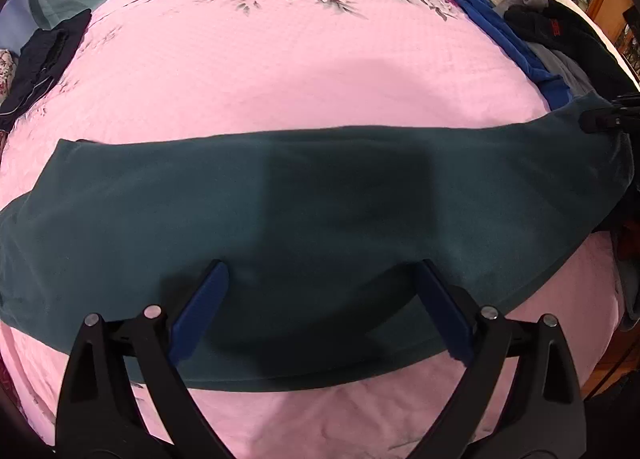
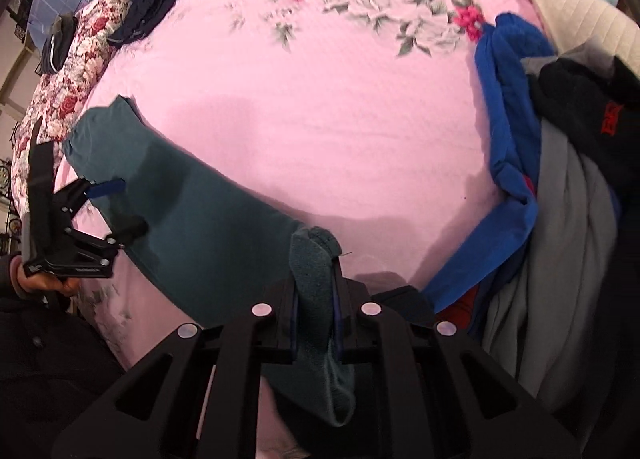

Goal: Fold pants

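the dark teal pants (image 1: 320,195) lie stretched in one long band across the pink bedspread (image 1: 280,71), already doubled leg on leg as far as the frames show, with one end reaching the left of the left wrist view and the other end lifted at the far right. the right claw (image 2: 316,299) is pressed together on a bunched end of the fabric, which stands up between its blue pads and hangs down in a loose tail below them. the left claw (image 1: 320,299) hovers spread wide over the middle of the band, its blue fingers (image 1: 200,311) straddling the cloth without pinching it; in the right wrist view a hand (image 2: 44,283) carries it at the far left. risks, as judged from this layout: the right claw's bite is a thick bunch rather than a flat edge, so a layer could slip free when the end is carried over; with the left claw not yet gripping, the free middle could sag or drag, skewing the fold. beside the pants' right end lie a blue garment (image 2: 508,107), a grey garment (image 2: 568,251) and a black garment (image 2: 580,111), close enough to snag or be swept along.
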